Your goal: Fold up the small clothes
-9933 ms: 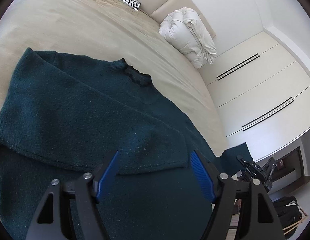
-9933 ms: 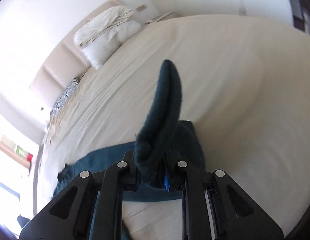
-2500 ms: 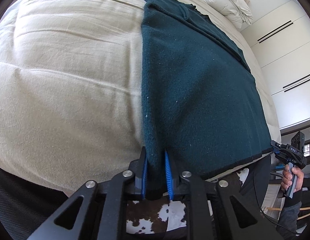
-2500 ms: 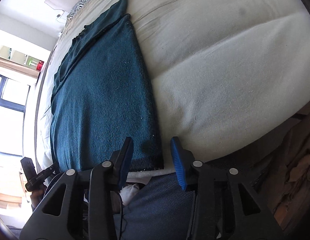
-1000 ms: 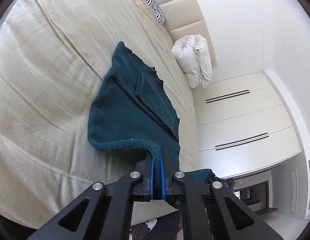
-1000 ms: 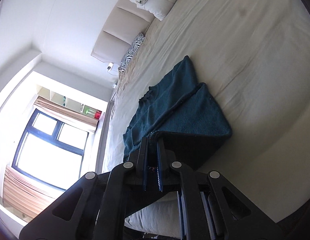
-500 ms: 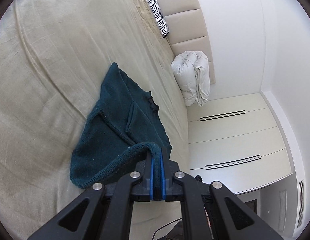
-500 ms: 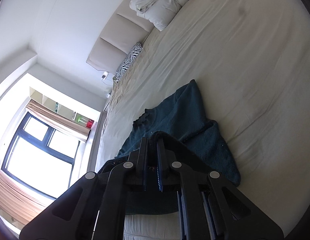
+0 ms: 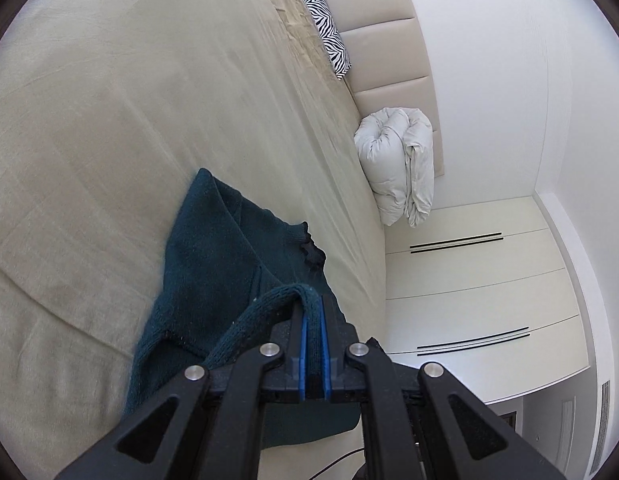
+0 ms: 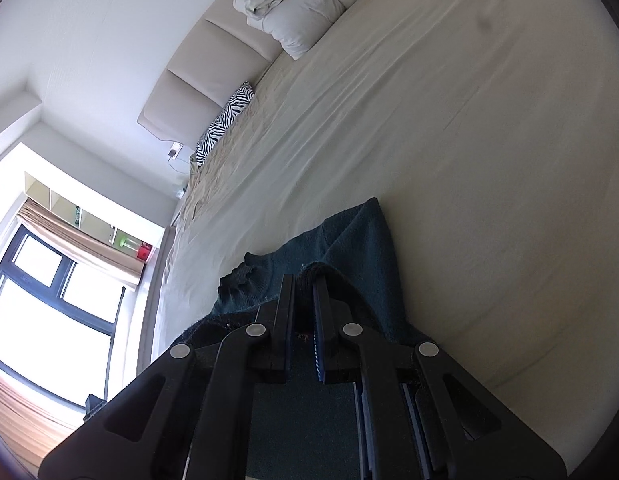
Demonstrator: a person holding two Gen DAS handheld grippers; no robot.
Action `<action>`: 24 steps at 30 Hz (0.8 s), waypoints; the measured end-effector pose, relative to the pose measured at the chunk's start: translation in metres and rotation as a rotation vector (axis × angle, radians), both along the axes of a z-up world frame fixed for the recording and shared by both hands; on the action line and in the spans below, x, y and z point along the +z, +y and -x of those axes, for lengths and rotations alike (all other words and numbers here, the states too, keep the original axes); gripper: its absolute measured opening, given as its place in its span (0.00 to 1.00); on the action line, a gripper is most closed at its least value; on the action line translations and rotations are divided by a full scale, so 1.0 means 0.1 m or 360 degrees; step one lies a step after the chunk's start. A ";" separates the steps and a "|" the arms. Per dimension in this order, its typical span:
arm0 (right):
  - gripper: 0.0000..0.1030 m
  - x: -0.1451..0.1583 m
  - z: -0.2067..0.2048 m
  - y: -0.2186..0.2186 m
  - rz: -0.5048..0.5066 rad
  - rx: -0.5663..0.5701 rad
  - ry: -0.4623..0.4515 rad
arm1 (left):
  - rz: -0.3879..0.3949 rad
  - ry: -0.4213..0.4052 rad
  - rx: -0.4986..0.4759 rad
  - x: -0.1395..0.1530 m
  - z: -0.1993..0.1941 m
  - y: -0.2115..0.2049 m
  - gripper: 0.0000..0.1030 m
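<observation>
Left gripper (image 9: 316, 320): blue pads clamped on the ribbed hem of the dark teal knitted sweater (image 9: 213, 264). Right gripper (image 10: 305, 300): jaws pinched on the same hem. Sweater lies mid-way across the beige bed sheet (image 9: 129, 100), hem lifted over the body, black collar (image 9: 313, 254) toward the headboard.

Risks, as judged:
- uneven hands: skewed fold
- early release: hem falls short
- dragging bunches the lower layer

Wide bed (image 9: 157, 92) under beige cover, padded cream headboard (image 9: 393, 36). Zebra-print pillow (image 9: 327, 30) and rolled white duvet (image 9: 401, 168) against it. White walls, cream wardrobe doors (image 9: 477, 280) with dark slit handles. Black-framed window (image 10: 49, 300) bright with daylight, tan blind above.
</observation>
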State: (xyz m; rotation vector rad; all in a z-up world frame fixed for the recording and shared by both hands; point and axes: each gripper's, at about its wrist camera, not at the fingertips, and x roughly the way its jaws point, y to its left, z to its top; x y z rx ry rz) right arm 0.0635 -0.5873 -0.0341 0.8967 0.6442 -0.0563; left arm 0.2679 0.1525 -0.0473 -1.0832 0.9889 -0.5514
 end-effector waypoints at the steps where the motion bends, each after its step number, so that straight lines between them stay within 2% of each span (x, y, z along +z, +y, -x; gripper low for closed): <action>1: 0.07 -0.02 -0.09 -0.02 0.0005 -0.0004 0.0010 | -0.0008 0.0004 0.0003 -0.02 -0.08 -0.02 0.07; 7: 0.07 -0.21 -0.58 -0.12 0.0014 -0.0021 0.0100 | -0.0090 0.0036 0.0004 -0.15 -0.49 -0.13 0.07; 16: 0.07 -0.69 -1.11 -0.24 -0.0029 -0.0064 0.0239 | -0.0232 0.0074 0.0021 -0.44 -0.88 -0.26 0.08; 17: 0.08 -0.74 -1.13 -0.24 -0.0043 -0.0071 0.0246 | -0.0251 0.0073 0.0030 -0.47 -0.90 -0.25 0.12; 20: 0.08 -0.86 -1.19 -0.26 -0.0070 -0.0080 0.0266 | -0.0271 0.0050 0.0071 -0.51 -0.93 -0.24 0.43; 21: 0.08 -0.89 -1.20 -0.27 -0.0084 -0.0083 0.0268 | -0.0267 0.0039 0.0086 -0.50 -0.91 -0.22 0.49; 24: 0.15 -0.89 -1.18 -0.27 -0.0076 -0.0078 0.0251 | -0.0276 0.0001 0.0105 -0.42 -0.81 -0.15 0.51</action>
